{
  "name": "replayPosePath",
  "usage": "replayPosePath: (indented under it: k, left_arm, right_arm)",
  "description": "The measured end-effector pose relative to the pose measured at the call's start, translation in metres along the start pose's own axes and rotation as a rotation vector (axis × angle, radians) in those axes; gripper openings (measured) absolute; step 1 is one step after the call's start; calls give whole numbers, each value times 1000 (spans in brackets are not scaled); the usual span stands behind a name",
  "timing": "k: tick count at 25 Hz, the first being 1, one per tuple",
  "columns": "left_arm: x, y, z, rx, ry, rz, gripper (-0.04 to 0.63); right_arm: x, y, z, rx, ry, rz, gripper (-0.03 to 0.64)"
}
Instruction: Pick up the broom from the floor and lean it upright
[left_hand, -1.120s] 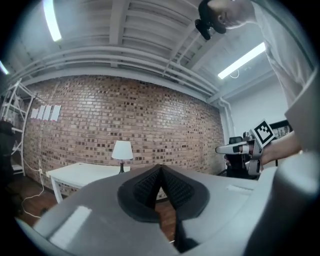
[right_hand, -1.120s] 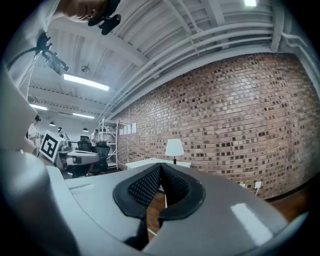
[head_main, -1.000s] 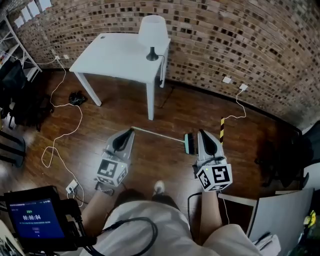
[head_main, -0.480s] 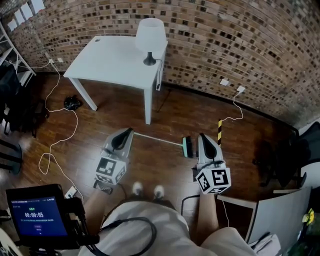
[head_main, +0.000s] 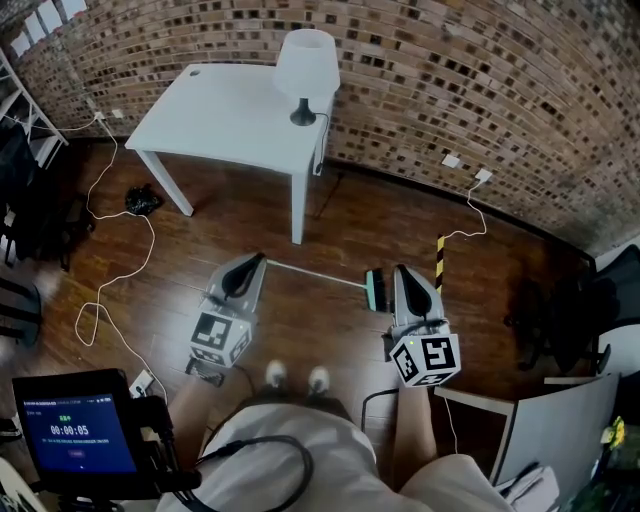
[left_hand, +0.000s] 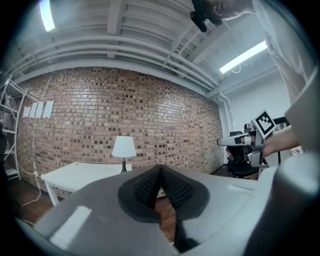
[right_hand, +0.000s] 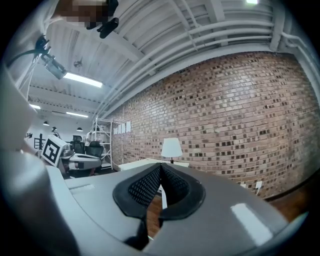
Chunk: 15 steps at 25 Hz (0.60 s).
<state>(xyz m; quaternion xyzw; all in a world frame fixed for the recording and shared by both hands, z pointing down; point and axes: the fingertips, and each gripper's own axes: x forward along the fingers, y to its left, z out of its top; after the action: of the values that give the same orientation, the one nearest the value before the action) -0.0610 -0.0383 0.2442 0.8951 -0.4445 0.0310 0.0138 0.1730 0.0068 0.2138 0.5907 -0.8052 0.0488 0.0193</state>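
The broom lies flat on the wooden floor, its thin pale handle (head_main: 315, 275) running left to right and its teal head (head_main: 372, 290) at the right end. My left gripper (head_main: 260, 258) is held above the handle's left end, pointing level toward the brick wall, jaws shut and empty. My right gripper (head_main: 400, 268) hovers just right of the broom head, also shut and empty. In the left gripper view the pads meet at the left gripper's (left_hand: 160, 167) tip, and the right gripper view shows the same for the right gripper (right_hand: 160, 165). Neither gripper view shows the broom.
A white table (head_main: 230, 120) with a white lamp (head_main: 305, 65) stands against the brick wall ahead. White cables (head_main: 110, 290) trail over the floor at left. A yellow-black striped post (head_main: 440, 262) stands right of the broom; a dark chair (head_main: 560, 310) and white board (head_main: 560, 420) are further right.
The person has stepped forward: one shoe showed before, now both stand side by side. Both grippers moved along slightly and stay shut. The broom has not moved.
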Motion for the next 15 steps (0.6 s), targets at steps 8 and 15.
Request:
replayPosePath:
  k: [8,15]
  left_arm:
    - [-3,16,-9,6,16,14,0]
    - [-13,51,-25,22,29,56,0]
  right_arm:
    - [17,8,-10,-19,46,29,14]
    - [41,27,-35,-25,101,62,14]
